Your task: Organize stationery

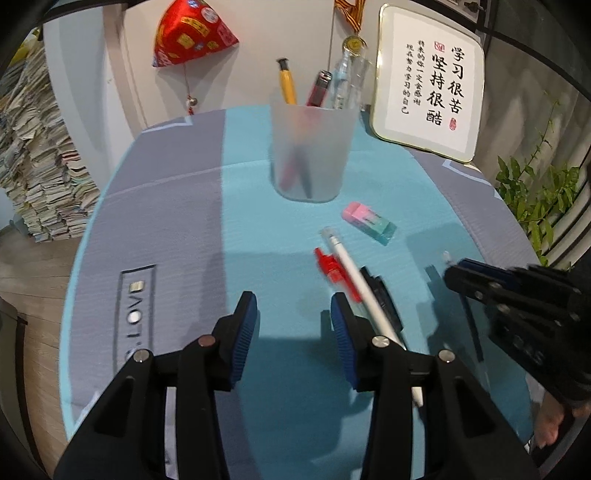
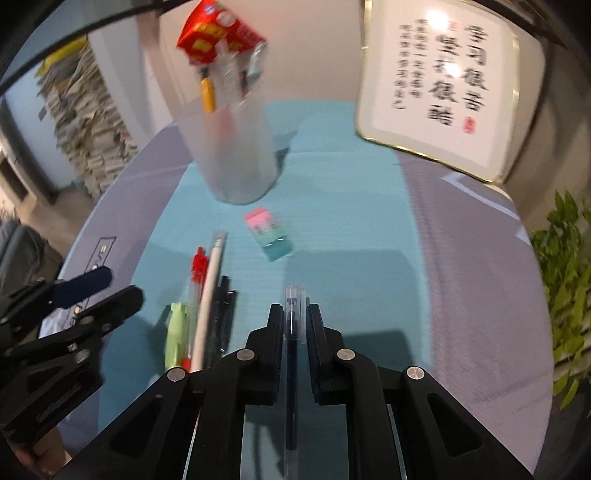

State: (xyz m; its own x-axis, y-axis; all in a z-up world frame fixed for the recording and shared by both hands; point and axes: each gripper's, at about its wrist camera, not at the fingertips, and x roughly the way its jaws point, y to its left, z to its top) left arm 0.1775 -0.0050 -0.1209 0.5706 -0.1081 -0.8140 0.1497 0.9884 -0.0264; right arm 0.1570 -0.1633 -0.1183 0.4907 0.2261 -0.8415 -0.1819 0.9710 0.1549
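Observation:
A frosted pen cup [image 1: 309, 151] stands on the blue mat [image 1: 258, 229] with several pens in it; it also shows in the right wrist view [image 2: 236, 155]. A pink-and-green eraser [image 1: 369, 222] [image 2: 274, 236] lies in front of it. A white pen [image 1: 360, 284] [image 2: 207, 302], a red pen [image 1: 334, 271] [image 2: 197, 269] and a black pen [image 1: 382, 302] [image 2: 221, 314] lie side by side. A green item [image 2: 175, 332] lies beside them. My left gripper [image 1: 293, 325] is open and empty. My right gripper [image 2: 293, 325] is shut on a blue pen [image 2: 291, 362], held above the mat.
A framed calligraphy board [image 1: 428, 85] leans at the back right. A red pouch [image 1: 192, 33] hangs on the wall. Stacks of paper [image 1: 37, 155] stand on the left, a green plant [image 1: 535, 192] on the right.

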